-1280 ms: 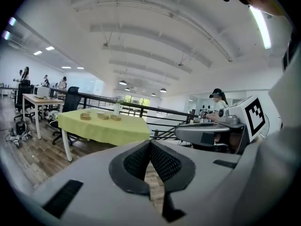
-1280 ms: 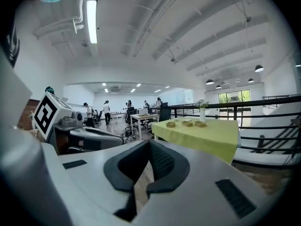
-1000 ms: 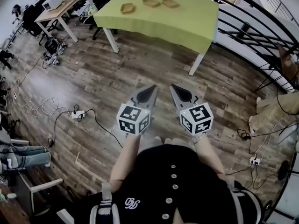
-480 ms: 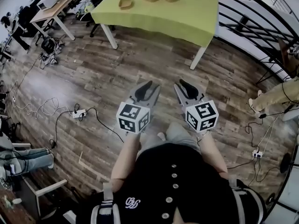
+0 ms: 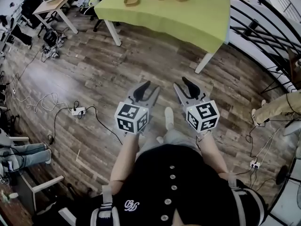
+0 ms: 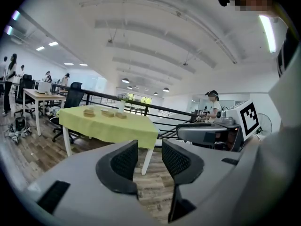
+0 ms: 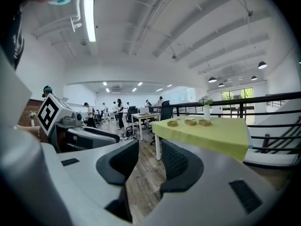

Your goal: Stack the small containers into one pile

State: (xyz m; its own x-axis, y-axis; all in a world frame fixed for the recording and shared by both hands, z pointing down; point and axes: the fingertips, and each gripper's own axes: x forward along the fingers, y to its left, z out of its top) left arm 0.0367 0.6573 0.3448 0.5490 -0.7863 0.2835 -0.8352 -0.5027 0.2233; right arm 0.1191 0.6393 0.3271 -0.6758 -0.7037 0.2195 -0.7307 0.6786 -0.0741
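Approach step was judged in hand, nothing stacked yet. Left gripper (image 5: 147, 87) and right gripper (image 5: 184, 84) were held over the wooden floor (image 5: 84, 74), well apart from the green-clothed counter (image 5: 188, 18). Both sets of jaws had just been opening and were seen spread, with nothing between them. Three small containers (image 5: 131, 0) were seen lying singly in a row on the counter's far part. Next move was judged to call for closing in on the counter and bringing one spread gripper onto a container's rim.

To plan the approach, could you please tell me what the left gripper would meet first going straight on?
Probably the wooden floor short of the green table's leg; depth is unclear. The left gripper has just been opening, jaws empty.
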